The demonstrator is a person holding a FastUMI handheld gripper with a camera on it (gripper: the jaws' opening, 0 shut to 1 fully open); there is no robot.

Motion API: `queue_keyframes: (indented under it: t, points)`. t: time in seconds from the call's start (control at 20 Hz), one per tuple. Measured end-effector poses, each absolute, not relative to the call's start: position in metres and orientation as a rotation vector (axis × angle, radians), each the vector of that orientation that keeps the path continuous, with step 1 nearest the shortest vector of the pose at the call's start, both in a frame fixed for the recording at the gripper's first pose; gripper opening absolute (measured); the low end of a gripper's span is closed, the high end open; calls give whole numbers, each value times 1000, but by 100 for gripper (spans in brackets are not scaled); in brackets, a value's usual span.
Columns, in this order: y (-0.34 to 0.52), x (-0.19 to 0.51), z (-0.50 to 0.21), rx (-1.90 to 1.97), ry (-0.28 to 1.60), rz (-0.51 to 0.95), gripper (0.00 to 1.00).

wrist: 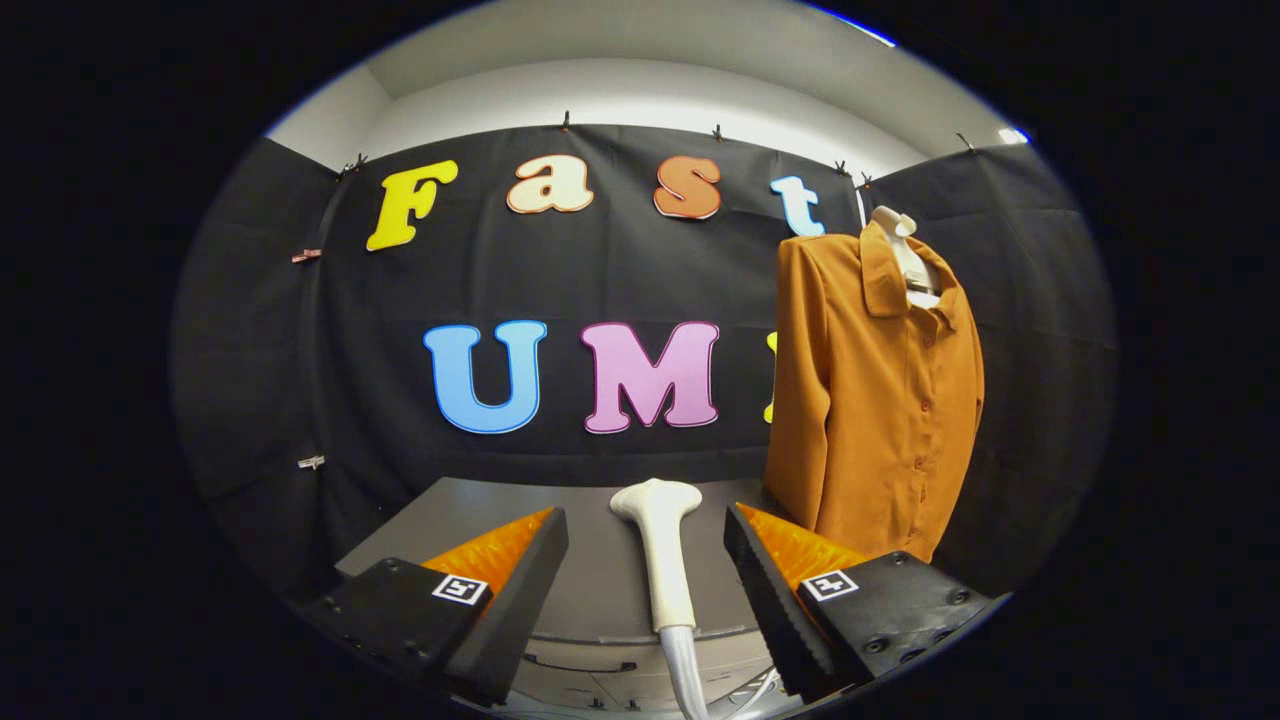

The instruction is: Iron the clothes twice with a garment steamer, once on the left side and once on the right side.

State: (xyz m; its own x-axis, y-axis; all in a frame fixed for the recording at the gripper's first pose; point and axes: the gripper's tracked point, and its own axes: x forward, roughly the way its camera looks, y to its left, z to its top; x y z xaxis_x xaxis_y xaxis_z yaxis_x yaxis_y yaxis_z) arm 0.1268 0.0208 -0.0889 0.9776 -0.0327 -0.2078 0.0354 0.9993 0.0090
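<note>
So the gripper (pixel 646 560) is spread wide open right now, both fingers well apart and not touching anything. Sitting in the gap between them is the garment steamer (pixel 662 560), a white wand standing roughly upright, with its flared head at the top poking up a bit above the fingertips. At the bottom it runs into a pale hose (pixel 685 675) that drops away below the fingers. Neither finger is on the wand, there's clear space on both sides, maybe a touch less on the right.

Under and just past the steamer is a grey table (pixel 600 570), with a paler front edge lower down.

Beyond the right finger, up and off to the right, hangs the shirt (pixel 870 400). It's a brown-orange long-sleeved one with a collar and a row of buttons down the front, hung on a white hanger (pixel 905 255) with the neck of it sticking out of the collar. Its hem comes down just behind the right finger's tip.

Behind all of that is the black cloth wall (pixel 250 350), and a pale wall (pixel 640 90) above it.
</note>
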Motion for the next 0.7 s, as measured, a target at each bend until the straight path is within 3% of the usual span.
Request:
queue_keyframes:
  t: [0.7]
  points:
    - [14,221,-194,7,513,12,98]
